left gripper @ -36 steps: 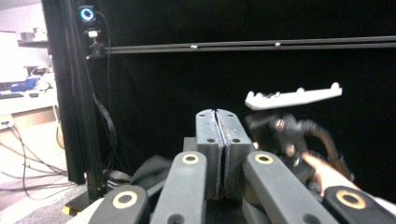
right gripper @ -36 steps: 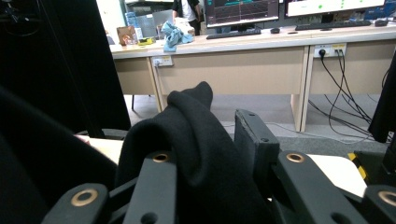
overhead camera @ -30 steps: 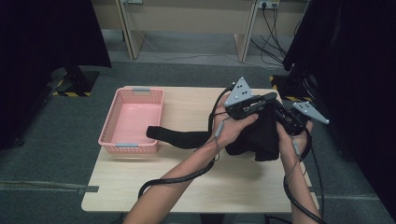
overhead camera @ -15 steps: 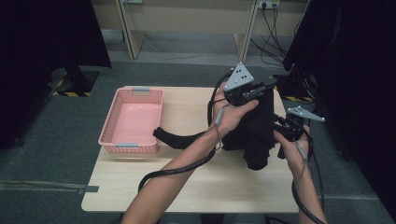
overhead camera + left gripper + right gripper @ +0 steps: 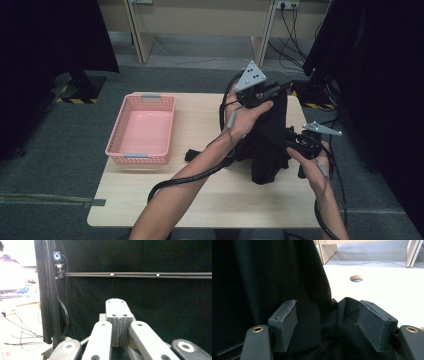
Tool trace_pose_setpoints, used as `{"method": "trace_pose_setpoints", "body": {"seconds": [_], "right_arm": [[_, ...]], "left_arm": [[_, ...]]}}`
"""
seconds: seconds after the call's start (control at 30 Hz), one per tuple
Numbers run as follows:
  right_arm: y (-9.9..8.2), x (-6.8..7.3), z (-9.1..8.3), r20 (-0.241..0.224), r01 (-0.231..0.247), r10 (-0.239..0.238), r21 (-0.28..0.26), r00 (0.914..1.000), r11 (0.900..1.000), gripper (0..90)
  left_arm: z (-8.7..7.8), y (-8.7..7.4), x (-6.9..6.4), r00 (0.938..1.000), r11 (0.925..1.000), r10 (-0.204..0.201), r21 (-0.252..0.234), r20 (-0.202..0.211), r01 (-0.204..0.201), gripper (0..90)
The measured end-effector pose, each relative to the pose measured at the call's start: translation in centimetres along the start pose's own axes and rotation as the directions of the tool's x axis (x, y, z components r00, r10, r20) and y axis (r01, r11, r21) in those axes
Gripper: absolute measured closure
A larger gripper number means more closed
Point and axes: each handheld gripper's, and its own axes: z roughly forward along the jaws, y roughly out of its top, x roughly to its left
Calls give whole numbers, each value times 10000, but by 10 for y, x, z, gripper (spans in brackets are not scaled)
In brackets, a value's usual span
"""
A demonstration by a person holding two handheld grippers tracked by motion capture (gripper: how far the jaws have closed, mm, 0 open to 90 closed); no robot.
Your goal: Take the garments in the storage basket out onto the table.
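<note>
- Left gripper (image 5: 280, 90) raised above the far right part of the table (image 5: 200, 210), jaws pressed together, pinching the top edge of a black garment (image 5: 267, 145).
- In the left gripper view, left gripper (image 5: 119, 322) closed tight, pads meeting flat against each other; whether cloth lies between them cannot be told there.
- Garment hanging down from that pinch as a dark drape, lower end bunched on the tabletop, one strip trailing left toward the pink basket (image 5: 142, 131) but apart from it.
- Right gripper (image 5: 295, 145) lower, at the garment's right side, just beside the hanging cloth.
- In the right gripper view, right gripper (image 5: 325, 325) parted, jaws having just been opening; black cloth (image 5: 274, 277) lying between and behind the pads, neither pad pressing on it.
- Pale tabletop with a round cable hole (image 5: 356, 278) beyond the cloth on that side.
</note>
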Motion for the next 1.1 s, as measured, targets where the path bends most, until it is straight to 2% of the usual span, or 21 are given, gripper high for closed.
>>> {"method": "trace_pose_setpoints", "body": {"seconds": [0.03, 0.07, 0.1, 0.13, 0.17, 0.2, 0.23, 0.27, 0.3, 0.37, 0.4, 0.47, 0.5, 0.53, 0.57, 0.6, 0.73, 0.8, 1.0, 1.1], "right_arm": [[-3, 1, -3, -138, 215, -212, 220, 9997, 9995, 295], [-3, 1, -3, -138, 215, -212, 220, 9997, 9995, 295], [-3, 1, -3, -138, 215, -212, 220, 9997, 9995, 295], [-9, 0, -7, -58, 212, -210, 257, 9998, 9994, 290], [-9, 0, -7, -58, 212, -210, 257, 9998, 9994, 290], [-12, -2, -9, 184, 172, -175, 159, 9997, 9997, 290], [-12, -2, -9, 184, 172, -175, 159, 9997, 9997, 289], [-12, -2, -9, 184, 172, -175, 159, 9997, 9997, 289], [-15, -4, -12, 276, 26, -27, 12, 9996, 10000, 287], [-17, -5, -12, 414, -7, 11, -93, 9991, 10000, 287], [-17, -5, -12, 414, -7, 11, -93, 9991, 10000, 284], [-18, -5, -11, 514, -108, 119, -215, 9986, 9997, 281], [-18, -5, -11, 514, -108, 119, -215, 9986, 9997, 281], [-18, -5, -11, 514, -108, 119, -215, 9986, 9997, 281], [-20, -3, -8, 862, -186, 216, -365, 9960, 9992, 272], [-20, -3, -8, 862, -186, 216, -365, 9960, 9992, 272], [-24, 3, 0, 977, -171, 204, -346, 9950, 9993, 264], [-26, 4, 4, 997, -176, 202, -271, 9948, 9995, 258], [-35, 8, 16, 981, -182, 185, -40, 9950, 9998, 250], [-40, 9, 21, 948, -266, 263, 19, 9952, 9996, 246]], "left_arm": [[0, 0, 0, 10000, 10000, 0, 0, 0, 0, 897], [-4, -6, 7, 9995, 9998, 90, 198, -293, -84, 897], [-4, -6, 7, 9995, 9998, 90, 198, -293, -84, 896], [-7, -15, 16, 9986, 9990, 112, 442, -509, -90, 896], [-7, -15, 16, 9986, 9990, 112, 442, -509, -90, 896], [-7, -15, 16, 9986, 9990, 112, 442, -509, -90, 896], [-13, -27, 24, 9963, 9961, 355, 839, -788, -289, 896], [-13, -27, 24, 9963, 9961, 355, 839, -788, -289, 895], [-20, -41, 32, 9931, 9899, 624, 1334, -995, -488, 895], [-20, -41, 32, 9931, 9899, 624, 1334, -995, -488, 895], [-27, -58, 39, 9901, 9836, 737, 1728, -1192, -524, 895], [-27, -58, 39, 9901, 9836, 737, 1728, -1192, -524, 893], [-33, -81, 44, 9875, 9723, 880, 2270, -1305, -566, 893], [-33, -81, 44, 9875, 9723, 880, 2270, -1305, -566, 890], [-34, -94, 45, 9878, 9665, 859, 2515, -1300, -510, 890], [-34, -94, 45, 9878, 9665, 859, 2515, -1300, -510, 889], [-39, -131, 49, 9850, 9460, 925, 3215, -1460, -412, 884], [-41, -148, 51, 9829, 9323, 1052, 3588, -1514, -445, 879], [-50, -187, 52, 9840, 9064, 976, 4217, -1489, -261, 855], [-53, -202, 50, 9855, 8982, 832, 4394, -1480, -98, 836]]}}
